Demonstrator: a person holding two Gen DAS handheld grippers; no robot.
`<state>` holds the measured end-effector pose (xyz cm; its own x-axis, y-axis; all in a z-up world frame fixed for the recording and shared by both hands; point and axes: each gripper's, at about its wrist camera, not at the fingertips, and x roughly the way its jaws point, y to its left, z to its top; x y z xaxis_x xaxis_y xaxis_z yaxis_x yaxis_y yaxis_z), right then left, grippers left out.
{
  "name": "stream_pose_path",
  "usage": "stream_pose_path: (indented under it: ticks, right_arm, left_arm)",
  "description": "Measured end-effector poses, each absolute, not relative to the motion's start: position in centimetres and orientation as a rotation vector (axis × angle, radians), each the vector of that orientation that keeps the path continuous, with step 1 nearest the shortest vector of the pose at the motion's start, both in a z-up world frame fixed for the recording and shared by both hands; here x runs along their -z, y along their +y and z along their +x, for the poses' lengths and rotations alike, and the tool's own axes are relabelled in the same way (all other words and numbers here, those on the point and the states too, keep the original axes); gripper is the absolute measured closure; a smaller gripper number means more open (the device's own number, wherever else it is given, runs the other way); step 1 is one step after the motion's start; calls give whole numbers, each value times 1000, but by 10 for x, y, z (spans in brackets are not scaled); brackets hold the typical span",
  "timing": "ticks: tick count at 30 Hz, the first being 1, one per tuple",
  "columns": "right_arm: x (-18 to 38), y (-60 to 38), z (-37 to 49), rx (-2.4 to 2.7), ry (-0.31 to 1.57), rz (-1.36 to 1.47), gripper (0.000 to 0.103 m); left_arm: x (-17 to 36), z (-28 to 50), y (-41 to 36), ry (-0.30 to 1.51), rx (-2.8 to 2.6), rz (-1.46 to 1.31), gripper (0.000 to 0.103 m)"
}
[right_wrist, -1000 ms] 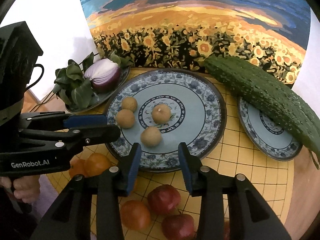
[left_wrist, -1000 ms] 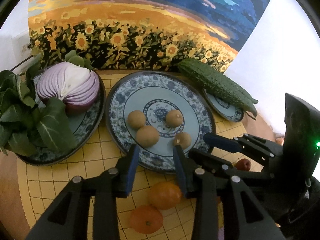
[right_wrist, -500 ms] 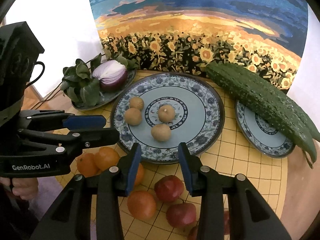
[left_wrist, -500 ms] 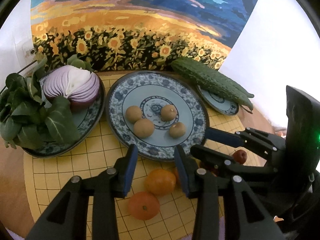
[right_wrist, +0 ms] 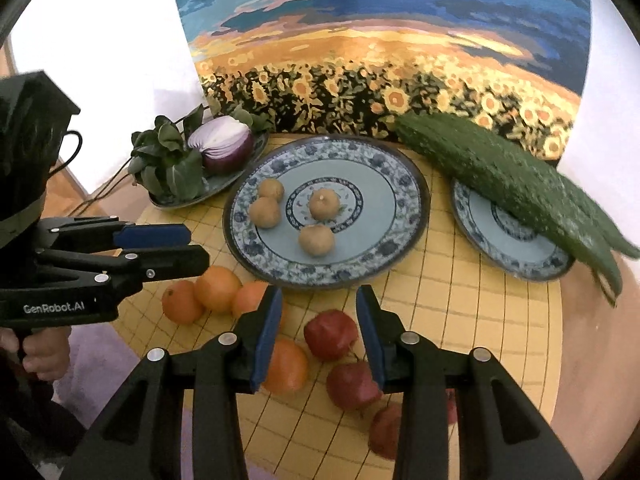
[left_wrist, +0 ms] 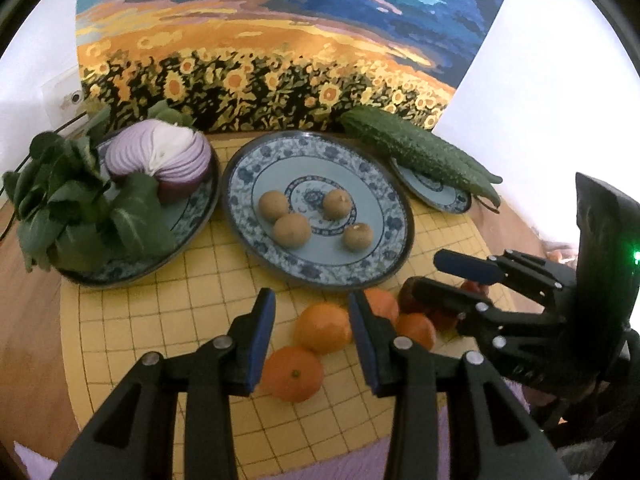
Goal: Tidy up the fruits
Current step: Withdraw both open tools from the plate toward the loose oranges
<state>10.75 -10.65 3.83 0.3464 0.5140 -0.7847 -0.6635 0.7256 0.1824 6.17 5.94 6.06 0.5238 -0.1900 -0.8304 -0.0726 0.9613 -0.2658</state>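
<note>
The left tool [left_wrist: 312, 320] is spread wide and holds nothing, hanging over the oranges [left_wrist: 322, 328] low in the centre of the left wrist view; its right finger covers part of one orange. The right tool [right_wrist: 318, 320] also gapes with nothing in it, over the red apples [right_wrist: 330, 334] at lower centre of the right wrist view, where its fingers hide parts of two apples and of an orange. Four brown fruits [left_wrist: 291, 231] sit on the large plate [left_wrist: 320, 276] at mid-frame. On the yellow mat [left_wrist: 200, 300], the rightmost apples are blurred and partly hidden.
</note>
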Motion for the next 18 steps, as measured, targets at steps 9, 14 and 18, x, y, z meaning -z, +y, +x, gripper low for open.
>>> stream_pose_path:
  ticks: [9,14,18]
  right_arm:
    - [-41,-129,95,-753,933,-170,63]
    - [-39,-140,84,-776,942,-186,63]
    - [-32,-143,74,-797,976,-192,64]
  left_arm:
    - [-52,45,67,1051,62,-291,63]
    - [-49,34,67,1047,78,-296,63]
    - [-48,25,65,1047,93,-291,63]
